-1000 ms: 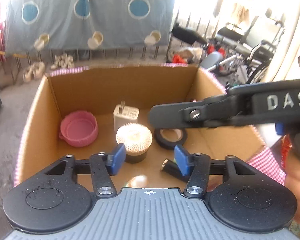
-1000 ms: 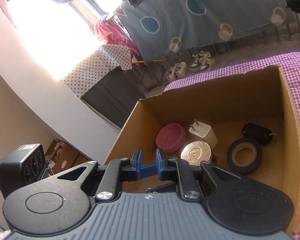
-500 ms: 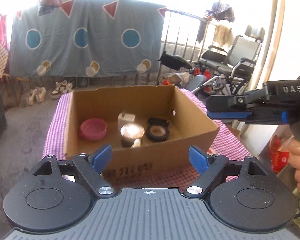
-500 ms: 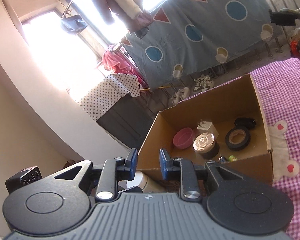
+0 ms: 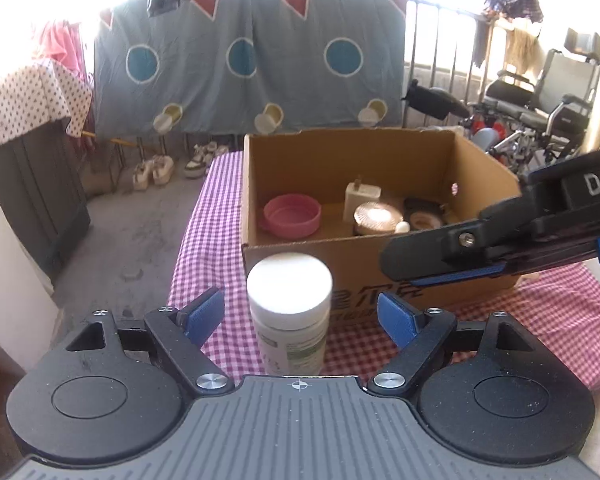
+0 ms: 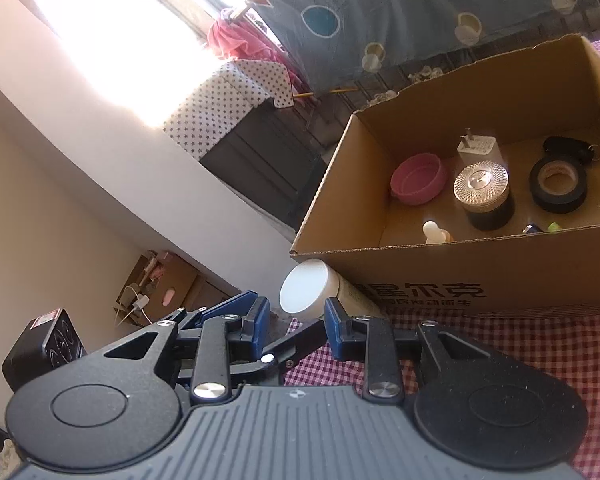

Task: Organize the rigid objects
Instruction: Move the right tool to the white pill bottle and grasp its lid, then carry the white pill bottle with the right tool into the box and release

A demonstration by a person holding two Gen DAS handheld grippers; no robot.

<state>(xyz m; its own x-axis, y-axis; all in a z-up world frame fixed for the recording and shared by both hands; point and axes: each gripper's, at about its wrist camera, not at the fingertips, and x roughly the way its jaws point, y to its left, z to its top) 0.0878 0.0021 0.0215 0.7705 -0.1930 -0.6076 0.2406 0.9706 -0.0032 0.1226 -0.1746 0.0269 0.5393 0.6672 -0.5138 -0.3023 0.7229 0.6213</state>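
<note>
Both grippers have drawn back out of the cardboard box point(image 5: 300, 258), bringing a white-capped bottle point(image 5: 289, 308) into view. It stands upright on the checked cloth point(image 5: 204, 216), just in front of the box's near wall. Around it the left gripper point(image 5: 302, 316) is released, its pads clear of both sides. To the right, the right gripper point(image 6: 293, 326) is a little parted and holds nothing. Inside the box lie a pink lid point(image 5: 292, 216), white charger point(image 5: 361, 196), gold-topped jar point(image 6: 485, 194) and black tape roll point(image 6: 558, 185).

White bottle point(image 5: 289, 312), pink lid point(image 5: 292, 216) (prob. plastic), purple-checked cloth point(image 5: 204, 216).
</note>
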